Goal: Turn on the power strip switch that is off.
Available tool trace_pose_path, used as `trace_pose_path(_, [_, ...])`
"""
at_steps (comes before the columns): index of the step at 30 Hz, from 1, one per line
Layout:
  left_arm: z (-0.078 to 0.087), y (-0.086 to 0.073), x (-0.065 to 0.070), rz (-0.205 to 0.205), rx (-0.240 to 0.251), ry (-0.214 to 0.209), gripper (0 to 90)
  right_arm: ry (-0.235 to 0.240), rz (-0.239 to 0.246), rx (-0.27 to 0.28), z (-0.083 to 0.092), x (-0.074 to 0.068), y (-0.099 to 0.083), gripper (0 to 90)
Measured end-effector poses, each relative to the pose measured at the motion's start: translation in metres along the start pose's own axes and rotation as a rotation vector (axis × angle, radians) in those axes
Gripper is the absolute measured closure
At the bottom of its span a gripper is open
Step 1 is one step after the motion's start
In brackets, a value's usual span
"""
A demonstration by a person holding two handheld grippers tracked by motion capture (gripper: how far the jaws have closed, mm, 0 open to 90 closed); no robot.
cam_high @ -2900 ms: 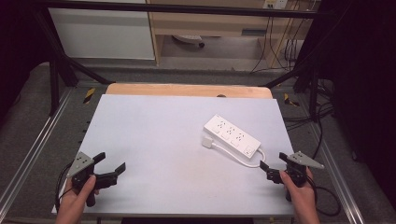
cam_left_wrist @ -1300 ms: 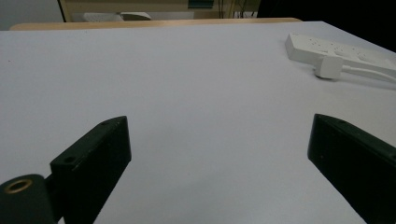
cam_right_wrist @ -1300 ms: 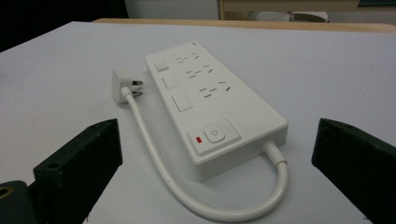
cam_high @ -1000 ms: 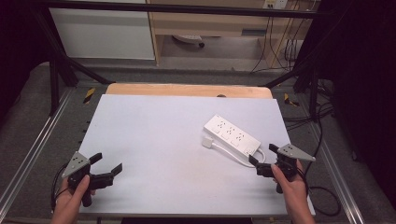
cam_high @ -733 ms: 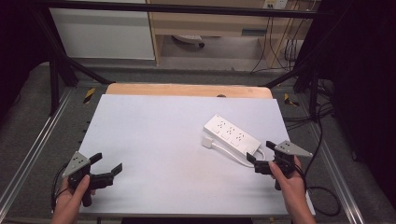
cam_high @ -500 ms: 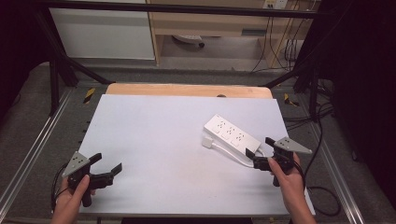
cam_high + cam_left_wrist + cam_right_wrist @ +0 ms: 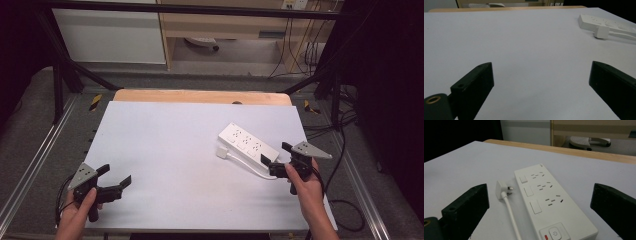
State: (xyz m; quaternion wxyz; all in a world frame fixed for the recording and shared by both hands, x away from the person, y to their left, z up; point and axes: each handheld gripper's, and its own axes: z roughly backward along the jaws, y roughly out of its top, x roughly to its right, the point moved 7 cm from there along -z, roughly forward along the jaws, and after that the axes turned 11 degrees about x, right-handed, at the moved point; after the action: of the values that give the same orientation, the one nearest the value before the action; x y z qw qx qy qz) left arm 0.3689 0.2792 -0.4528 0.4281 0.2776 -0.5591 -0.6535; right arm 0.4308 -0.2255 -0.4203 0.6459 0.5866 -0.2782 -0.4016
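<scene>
A white power strip lies slantwise on the right half of the white table; its white plug rests beside its left side, the cord curving back along it. My right gripper is open just at the strip's near end, jaws wide apart. In the right gripper view the strip lies between the jaws, with its plug and cord at the left. My left gripper is open at the table's near left corner, nothing between its jaws. The left gripper view has the strip and plug far off at the upper right.
A wooden strip borders the table's far edge. Metal frame rails run along both sides, and cables trail on the floor at the right. A cabinet stands beyond the table.
My right gripper has moved left and forward to the near end of the power strip. The left gripper has barely shifted.
</scene>
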Motion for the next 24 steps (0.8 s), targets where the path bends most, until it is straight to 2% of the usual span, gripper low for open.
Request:
trace_pose_path(17, [0.004, -0.002, -0.002, 0.012, -0.004, 0.006, 6.0, -0.007, -0.009, 0.006, -0.018, -0.004, 0.01, 2.7])
trace_pose_path(24, [0.003, -0.001, -0.001, 0.01, -0.003, -0.001, 6.1, -0.012, 0.002, 0.037, -0.031, -0.009, 0.018, 2.3])
